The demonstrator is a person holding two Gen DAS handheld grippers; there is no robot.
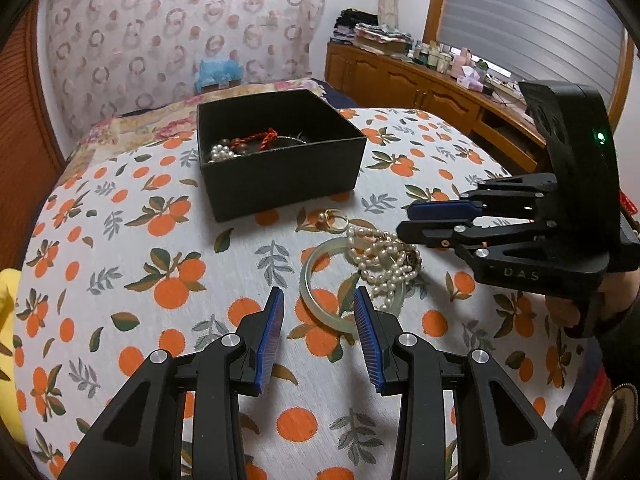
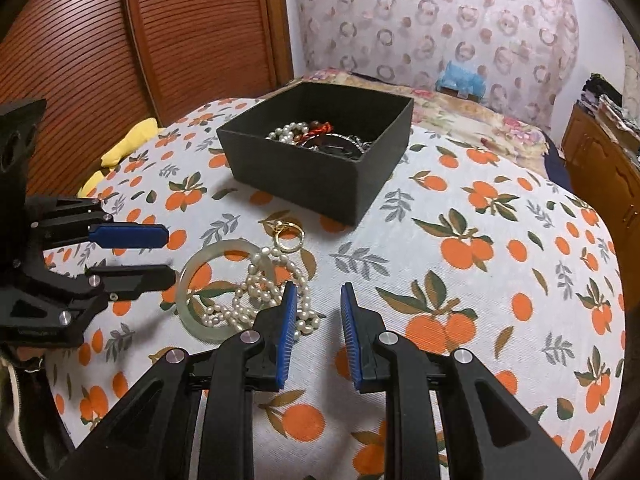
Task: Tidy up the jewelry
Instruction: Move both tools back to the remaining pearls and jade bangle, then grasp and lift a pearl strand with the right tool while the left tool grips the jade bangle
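Note:
A black open box (image 1: 280, 176) (image 2: 316, 176) stands on the orange-print bedspread and holds pearls, a red cord and dark beads. In front of it lie a pale jade bangle (image 1: 308, 292) (image 2: 184, 304), a tangled pearl necklace (image 1: 380, 264) (image 2: 256, 292) draped over it, and gold rings (image 1: 334, 218) (image 2: 288, 236). My left gripper (image 1: 319, 294) (image 2: 170, 254) hovers at the bangle's near edge, open and holding nothing. My right gripper (image 2: 319, 287) (image 1: 404, 220) hangs beside the pearls, also open with nothing between its fingers.
A yellow cloth (image 2: 128, 140) lies at the bed's left edge by a slatted wooden door (image 2: 160, 40). A wooden dresser (image 1: 420, 84) with bottles runs along the right wall. A blue item (image 1: 218, 72) sits on the floral bedding behind the box.

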